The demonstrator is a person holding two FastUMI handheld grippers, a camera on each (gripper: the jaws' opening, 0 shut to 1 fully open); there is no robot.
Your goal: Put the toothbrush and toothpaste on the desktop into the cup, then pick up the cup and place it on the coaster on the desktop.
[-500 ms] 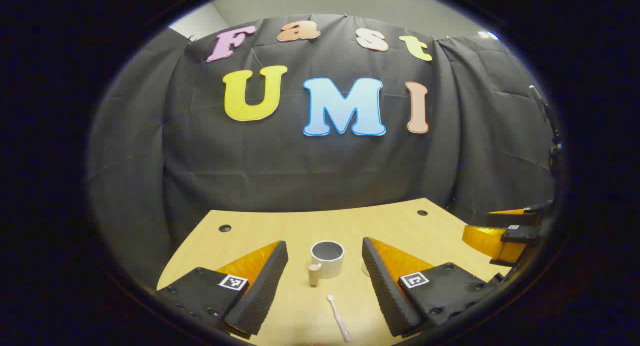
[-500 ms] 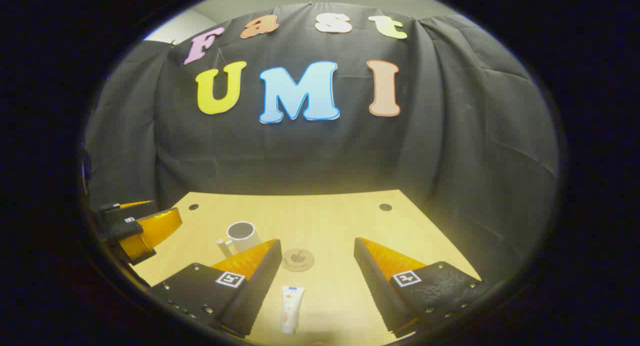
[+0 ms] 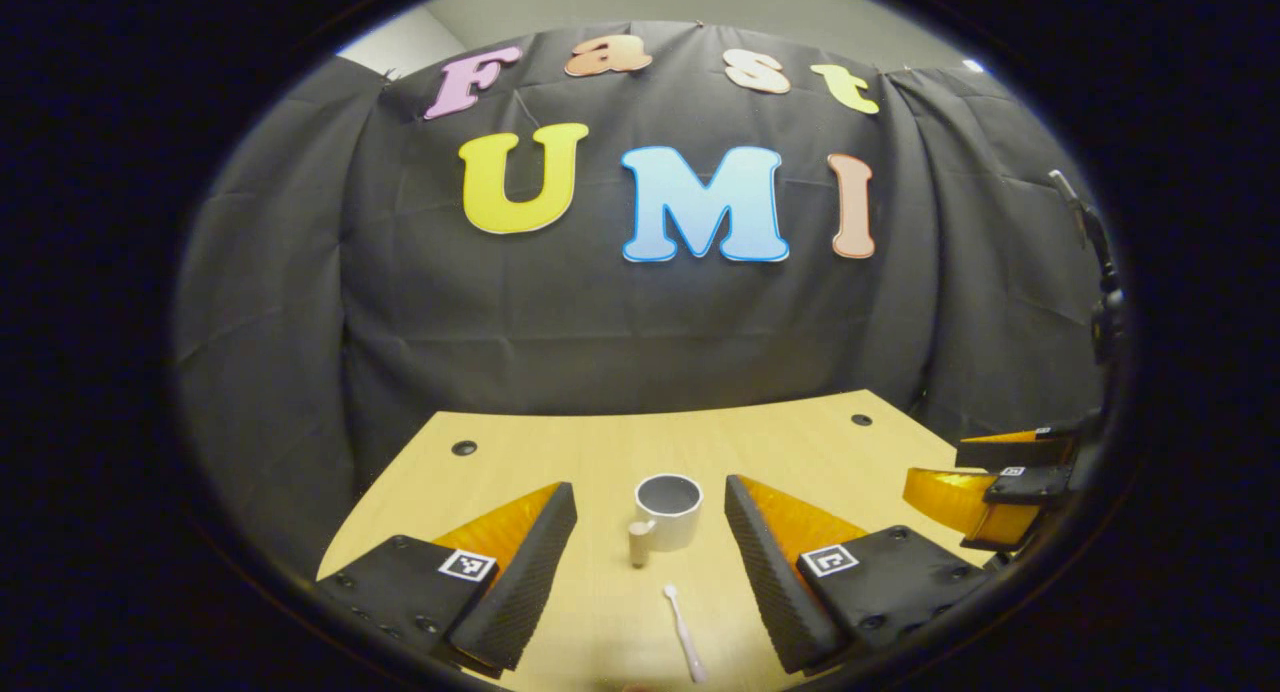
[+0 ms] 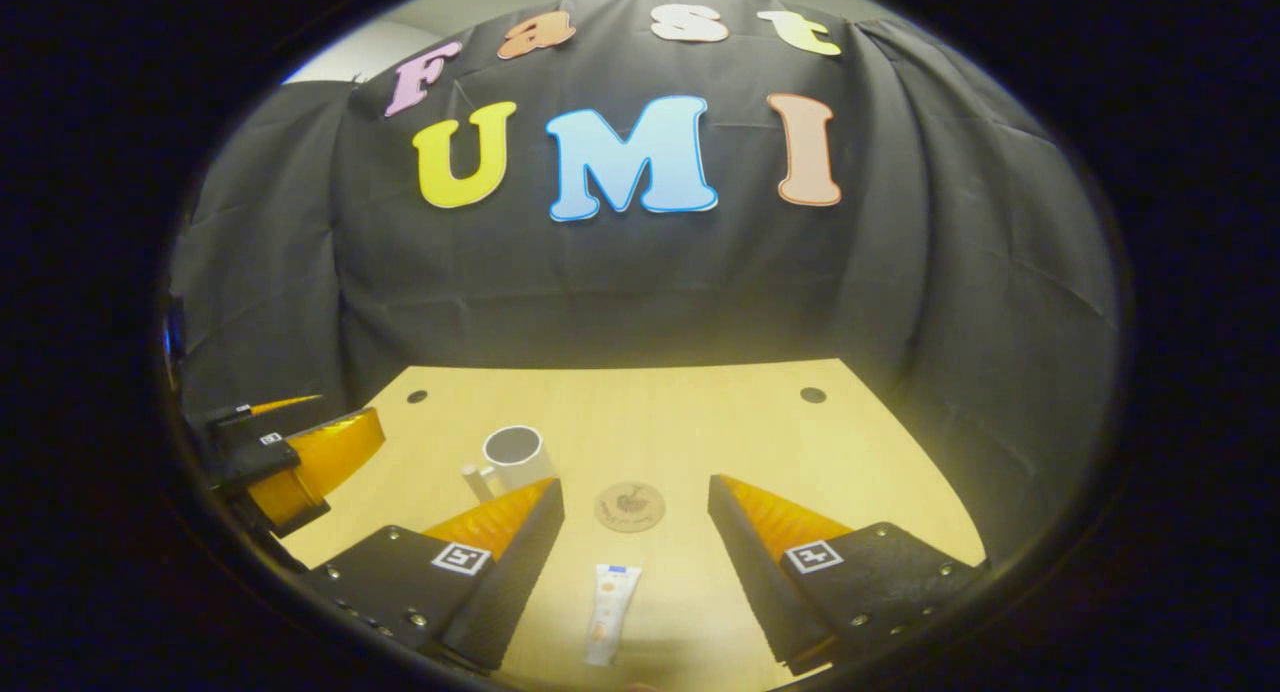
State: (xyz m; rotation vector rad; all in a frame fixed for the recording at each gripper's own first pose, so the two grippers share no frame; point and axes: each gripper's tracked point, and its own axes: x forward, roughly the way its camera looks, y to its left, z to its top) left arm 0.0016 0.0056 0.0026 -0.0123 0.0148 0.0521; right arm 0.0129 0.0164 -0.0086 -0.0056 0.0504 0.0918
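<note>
A white cup (image 3: 668,511) with a handle toward me stands on the wooden desktop (image 3: 560,462), beyond my left gripper (image 3: 650,552), which is open above the desk. A pale toothbrush (image 3: 684,646) lies flat just ahead between its fingers, nearer than the cup. In the right gripper view the toothpaste tube (image 4: 608,612) lies flat between the fingers of my right gripper (image 4: 636,547), also open. The round brown coaster (image 4: 630,506) lies past the tube, and the cup (image 4: 512,457) stands to its left. Each view shows the other gripper at its edge (image 3: 1000,492) (image 4: 290,462).
Two dark grommet holes (image 3: 463,448) (image 3: 861,419) sit near the desktop's far edge. The black cloth wall (image 3: 640,322) hangs close behind that edge. A dark stand (image 3: 1095,272) rises at the right of the left gripper view.
Both views have shifted slightly: the cup, toothbrush, coaster and toothpaste sit a little further right in their views. Both grippers stay open and nothing was grasped.
</note>
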